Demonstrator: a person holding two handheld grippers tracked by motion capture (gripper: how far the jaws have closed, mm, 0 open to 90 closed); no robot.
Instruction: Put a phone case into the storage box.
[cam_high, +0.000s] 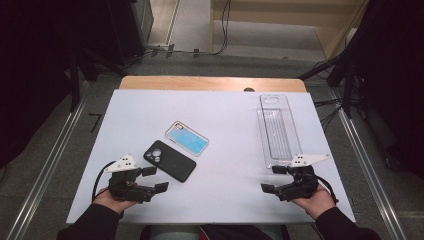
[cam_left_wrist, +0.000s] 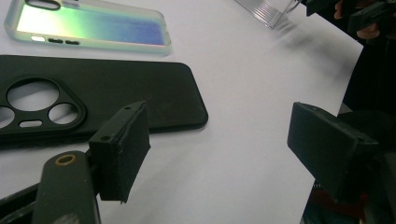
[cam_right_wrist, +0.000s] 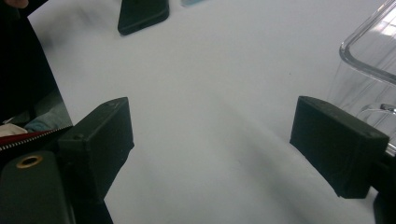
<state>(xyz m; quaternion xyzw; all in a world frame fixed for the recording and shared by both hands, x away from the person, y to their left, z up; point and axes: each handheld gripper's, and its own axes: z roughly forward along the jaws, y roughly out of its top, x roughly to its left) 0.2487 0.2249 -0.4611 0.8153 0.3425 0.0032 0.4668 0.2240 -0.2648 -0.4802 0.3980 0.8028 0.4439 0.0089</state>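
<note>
A black phone case (cam_high: 169, 160) lies camera-side up on the white board (cam_high: 225, 200), left of centre. Just beyond it lies a phone case with an iridescent blue back (cam_high: 187, 138). A long clear plastic tray (cam_high: 276, 129) stands at the right. My left gripper (cam_high: 156, 179) rests near the front left, open, with nothing between its jaws, just short of the black case (cam_left_wrist: 93, 93). My right gripper (cam_high: 272, 178) rests near the front right, open and empty, beside the near end of the clear tray (cam_right_wrist: 369, 60).
The board's front edge runs just under both hands. The wooden table edge (cam_high: 210, 82) shows beyond the board. Dark stands and cables ring the table. In the left gripper view the iridescent case (cam_left_wrist: 93, 23) lies beyond the black one.
</note>
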